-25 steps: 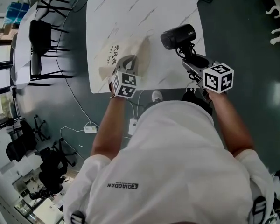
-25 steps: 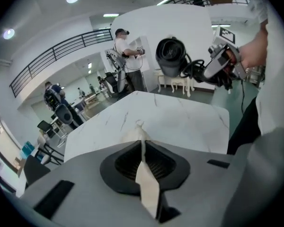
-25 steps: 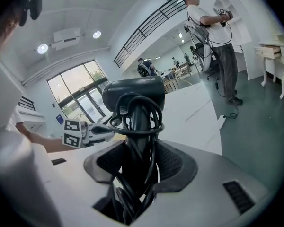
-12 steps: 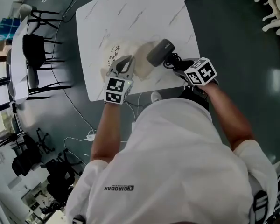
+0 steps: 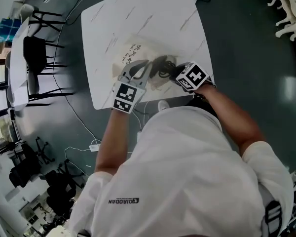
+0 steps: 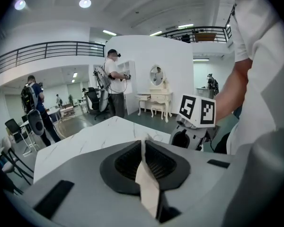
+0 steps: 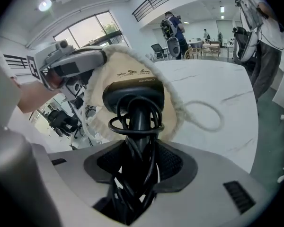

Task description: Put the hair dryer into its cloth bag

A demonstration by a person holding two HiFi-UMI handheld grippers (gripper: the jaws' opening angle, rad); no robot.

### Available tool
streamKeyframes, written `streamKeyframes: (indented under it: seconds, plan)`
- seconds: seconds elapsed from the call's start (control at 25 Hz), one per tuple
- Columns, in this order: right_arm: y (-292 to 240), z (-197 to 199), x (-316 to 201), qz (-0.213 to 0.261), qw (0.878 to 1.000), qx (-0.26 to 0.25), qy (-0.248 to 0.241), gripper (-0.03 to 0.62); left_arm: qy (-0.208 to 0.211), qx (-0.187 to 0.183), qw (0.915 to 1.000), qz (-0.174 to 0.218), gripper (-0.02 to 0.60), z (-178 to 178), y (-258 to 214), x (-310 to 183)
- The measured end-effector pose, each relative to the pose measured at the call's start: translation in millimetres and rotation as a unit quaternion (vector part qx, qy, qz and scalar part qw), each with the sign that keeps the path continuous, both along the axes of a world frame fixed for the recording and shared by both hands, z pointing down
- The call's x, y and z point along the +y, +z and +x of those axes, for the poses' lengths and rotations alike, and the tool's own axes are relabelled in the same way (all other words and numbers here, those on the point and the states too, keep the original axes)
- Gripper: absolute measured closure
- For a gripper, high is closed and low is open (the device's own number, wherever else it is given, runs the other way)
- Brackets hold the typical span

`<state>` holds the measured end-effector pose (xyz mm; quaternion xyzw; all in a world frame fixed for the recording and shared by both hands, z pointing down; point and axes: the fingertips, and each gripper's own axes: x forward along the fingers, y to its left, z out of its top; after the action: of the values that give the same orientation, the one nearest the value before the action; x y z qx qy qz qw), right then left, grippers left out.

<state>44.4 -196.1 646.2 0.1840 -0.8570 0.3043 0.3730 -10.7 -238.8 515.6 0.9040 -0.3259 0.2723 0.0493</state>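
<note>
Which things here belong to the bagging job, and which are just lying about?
Job:
hair dryer, clamped in right gripper
cloth bag, edge pinched in left gripper
marble table beneath

Lying about:
black chair
white dressing table

A white marble-patterned table (image 5: 138,19) is carrying a beige cloth bag (image 5: 143,51) near its front edge, with the bag's cord loop (image 7: 222,118) lying flat on the tabletop.
</note>
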Motion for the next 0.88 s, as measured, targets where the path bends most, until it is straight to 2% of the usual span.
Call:
streamKeyframes:
  seconds: [0.12,0.28,0.4,0.48,0.64,0.8,0.88]
  plan:
    - [2.8,-14.4,-16.4,0.017,1.000,0.011,0.000,0.376,-0.001,0.003,0.9999,-0.011,0.532,3.7,7.8,0.9]
    - [15.9,-31.6,-34.4,0.045,0.998,0.041,0.003,0.375,-0.029,-0.002,0.9985,-0.045,0.532,-0.6,24.9,-0.1]
    - [30.0,-42.5,-42.4,0.070,0.995,0.068,-0.020,0.373,-0.049,-0.014,0.9964,-0.068,0.531,-6.4,32.3,0.8]
    - [39.1,-46.4,-43.2,0.082,0.992,0.084,-0.043,0.373,-0.058,-0.001,0.9948,-0.084,0.531,-7.0,32.3,1.4]
    - [45.3,-49.7,-45.9,0.086,0.992,0.082,-0.050,0.370,-0.074,0.024,0.9909,-0.110,0.531,-9.0,32.8,-3.1]
    - [51.2,-48.1,-49.5,0.096,0.990,0.085,-0.058,0.361,-0.079,0.021,0.9896,-0.118,0.531,-10.7,37.9,-5.7]
    - [46.7,-46.6,-47.7,0.103,0.990,0.076,-0.063,0.334,-0.079,0.019,0.9894,-0.121,0.531,-11.2,40.2,-4.9]
